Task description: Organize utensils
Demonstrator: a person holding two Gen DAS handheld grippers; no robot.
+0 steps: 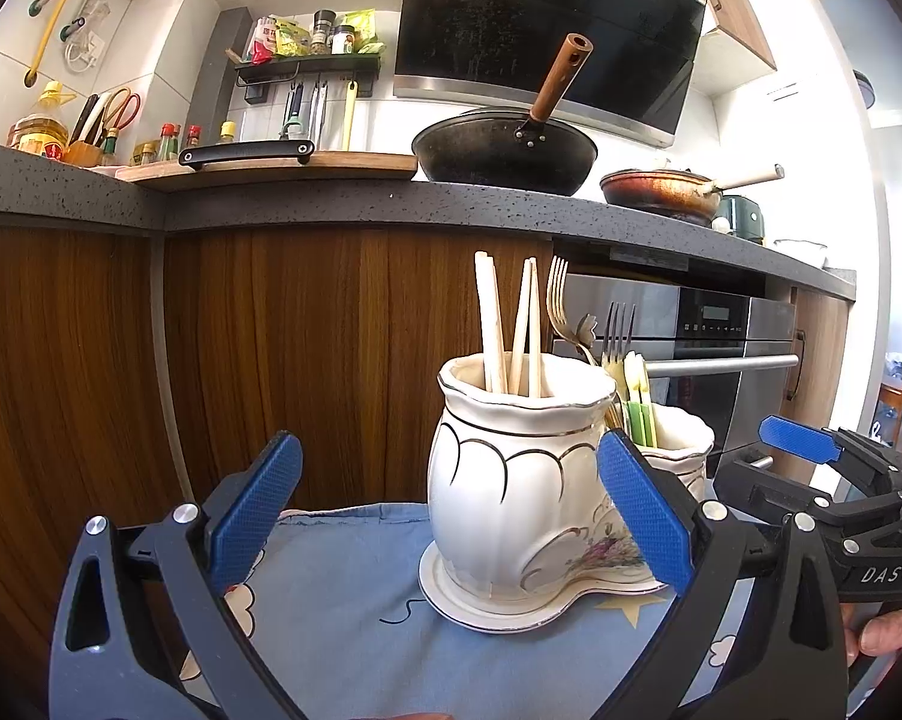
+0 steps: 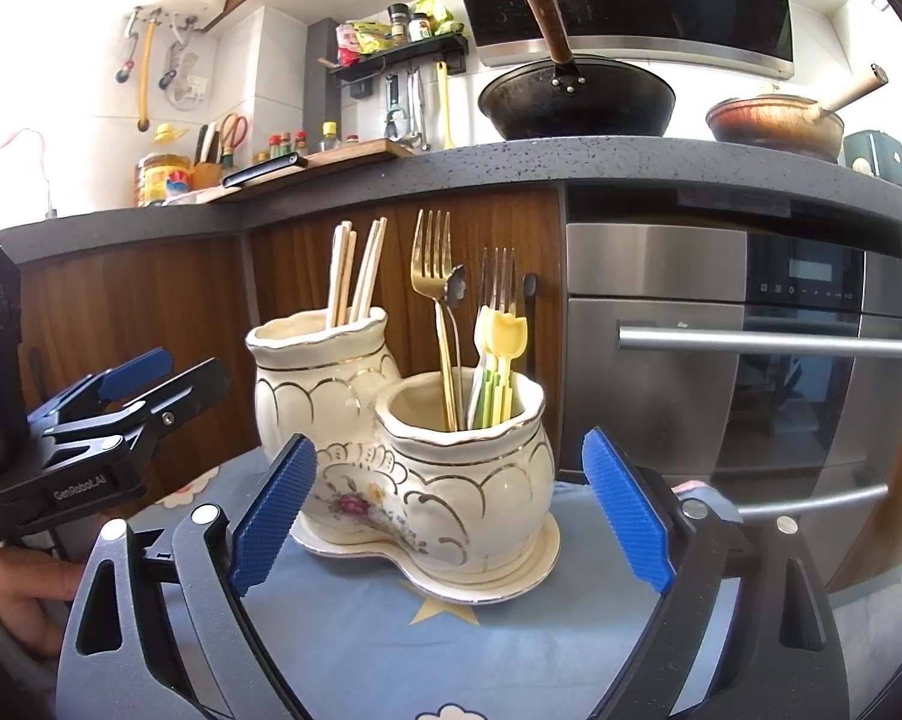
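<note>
My left gripper (image 1: 448, 507) and right gripper (image 2: 451, 507) look alike: black angular frames, silver round screws, blue cross-hatched pads (image 1: 253, 507). I read white "DAS" lettering on one body, "GenRobot.AI" on the other.

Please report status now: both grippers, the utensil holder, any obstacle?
Left gripper open, empty. Right gripper open, empty. Utensil holder upright; chopsticks and forks inside. No obstacle.
</note>
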